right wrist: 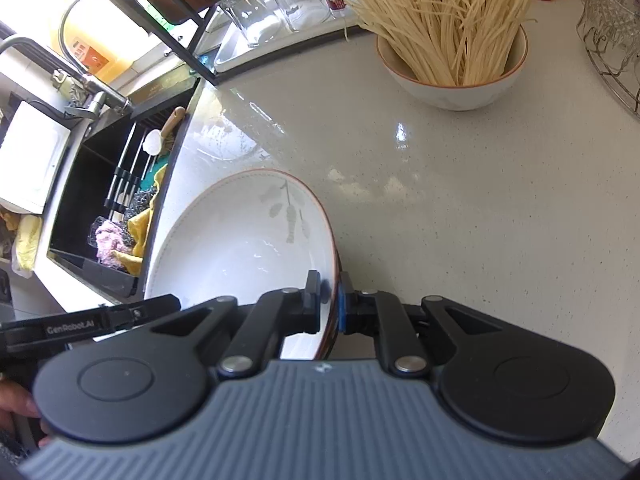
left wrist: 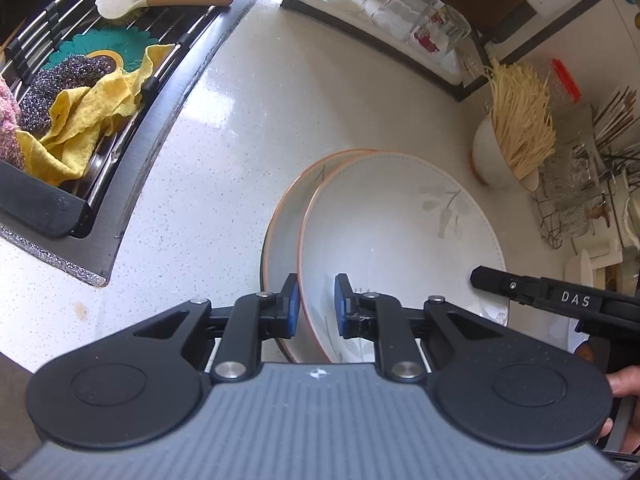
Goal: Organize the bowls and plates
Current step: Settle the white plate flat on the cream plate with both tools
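A white plate with a grey leaf print and an orange rim (left wrist: pixel 400 232) is held from both sides over the speckled counter. My left gripper (left wrist: pixel 317 304) is shut on its near left rim, one blue pad outside and one inside. My right gripper (right wrist: pixel 329 300) is shut on the plate (right wrist: pixel 240 240) at its right rim; its black finger also shows at the right of the left wrist view (left wrist: pixel 480 278). A second, similar plate (left wrist: pixel 284 232) lies on the counter under it, offset to the left. I cannot tell whether the two plates touch.
A bowl of dry noodles (right wrist: pixel 452 80) stands behind the plates. The sink (left wrist: pixel 100 80), with cloths, scourers and a brush, lies to the left. Upturned glasses on a tray (left wrist: pixel 400 8) line the back, and a wire rack of glassware (left wrist: pixel 572 200) stands at the right.
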A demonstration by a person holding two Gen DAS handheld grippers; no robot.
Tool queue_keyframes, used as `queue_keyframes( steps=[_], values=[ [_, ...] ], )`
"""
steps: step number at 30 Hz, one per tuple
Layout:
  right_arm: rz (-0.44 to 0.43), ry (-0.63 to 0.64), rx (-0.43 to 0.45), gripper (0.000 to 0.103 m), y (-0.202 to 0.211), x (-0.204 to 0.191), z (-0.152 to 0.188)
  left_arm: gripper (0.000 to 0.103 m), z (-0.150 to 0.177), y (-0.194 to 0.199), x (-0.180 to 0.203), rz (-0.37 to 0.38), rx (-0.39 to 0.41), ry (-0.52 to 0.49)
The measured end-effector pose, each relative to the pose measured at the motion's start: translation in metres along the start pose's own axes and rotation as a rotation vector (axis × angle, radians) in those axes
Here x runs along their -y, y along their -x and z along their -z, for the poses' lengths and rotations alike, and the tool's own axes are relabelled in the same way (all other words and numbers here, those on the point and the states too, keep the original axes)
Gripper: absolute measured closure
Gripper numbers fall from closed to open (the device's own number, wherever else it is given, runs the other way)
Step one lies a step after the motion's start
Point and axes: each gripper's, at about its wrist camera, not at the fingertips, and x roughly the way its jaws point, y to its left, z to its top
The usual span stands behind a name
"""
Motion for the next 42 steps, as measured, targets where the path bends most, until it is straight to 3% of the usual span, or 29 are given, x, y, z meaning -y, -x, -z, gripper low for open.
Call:
queue_keyframes(
  steps=[8, 15, 20, 34, 38, 42],
  values=[
    [-0.018, -0.006, -0.001, 0.091, -0.004, 0.002, 0.001, 0.082, -0.005, -0.003, -0.001, -0.011, -0.018, 0.006],
    [-0.027, -0.011, -0.003, 0.091, -0.006, 0.003, 0.001, 0.066, -0.014, -0.005, 0.006, -0.017, -0.061, 0.003],
    [-0.028, -0.012, 0.002, 0.091, -0.006, 0.005, 0.000, 0.056, -0.019, 0.002, 0.007, -0.018, -0.047, 0.023],
    [-0.036, 0.006, 0.005, 0.092, -0.009, 0.006, -0.001, 0.055, -0.021, 0.010, 0.017, -0.062, -0.071, -0.007],
    [-0.035, 0.023, 0.008, 0.092, -0.009, 0.004, -0.002, 0.055, -0.024, 0.016, 0.020, -0.119, -0.037, -0.010],
    [-0.035, 0.037, 0.011, 0.091, -0.010, 0.002, -0.003, 0.055, -0.028, 0.018, 0.019, -0.129, -0.023, -0.020]
  ],
)
